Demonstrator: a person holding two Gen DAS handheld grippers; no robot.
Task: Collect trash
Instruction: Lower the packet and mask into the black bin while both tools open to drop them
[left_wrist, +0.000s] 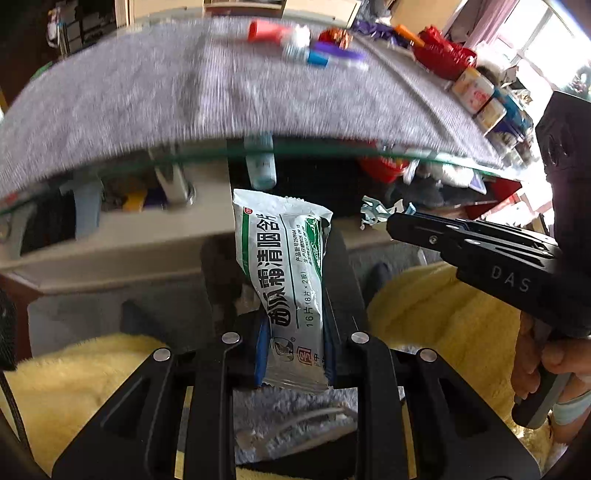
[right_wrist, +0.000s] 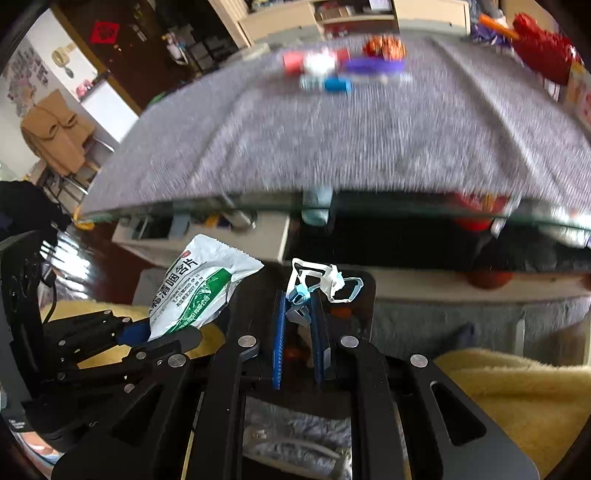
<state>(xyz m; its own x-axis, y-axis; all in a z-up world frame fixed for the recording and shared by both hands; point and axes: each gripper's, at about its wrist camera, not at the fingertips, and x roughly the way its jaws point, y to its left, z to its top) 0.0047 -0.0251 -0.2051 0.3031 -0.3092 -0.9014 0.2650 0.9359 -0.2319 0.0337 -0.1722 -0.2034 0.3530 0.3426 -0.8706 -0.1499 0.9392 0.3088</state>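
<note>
Grey cloth (left_wrist: 155, 96) covers a glass-topped table that fills the upper half of both wrist views, with cluttered shelves beneath and a yellow fleece blanket (right_wrist: 517, 398) low in front. Going left to right: the left gripper (left_wrist: 291, 332) is clamped on a white-and-green lozenge sachet (left_wrist: 284, 266), the packet standing upright between its blue pads and held off the table, in front of its near edge. Just beside it, the right gripper (right_wrist: 297, 328) is pinched almost closed on a crumpled white and pale-blue scrap of torn packaging (right_wrist: 325, 284), which sticks out past its fingertips. So two pieces of trash look already picked up, one per gripper. Farther back on the cloth, near the far edge, blurred items still lie: a red-capped tube (left_wrist: 269, 31), a blue one (left_wrist: 317, 58), a purple wrapper (left_wrist: 336, 51) and an orange foil ball (left_wrist: 334, 37). No bin shows in either view, so dropping off these two and clearing that cluster appear to remain.
</note>
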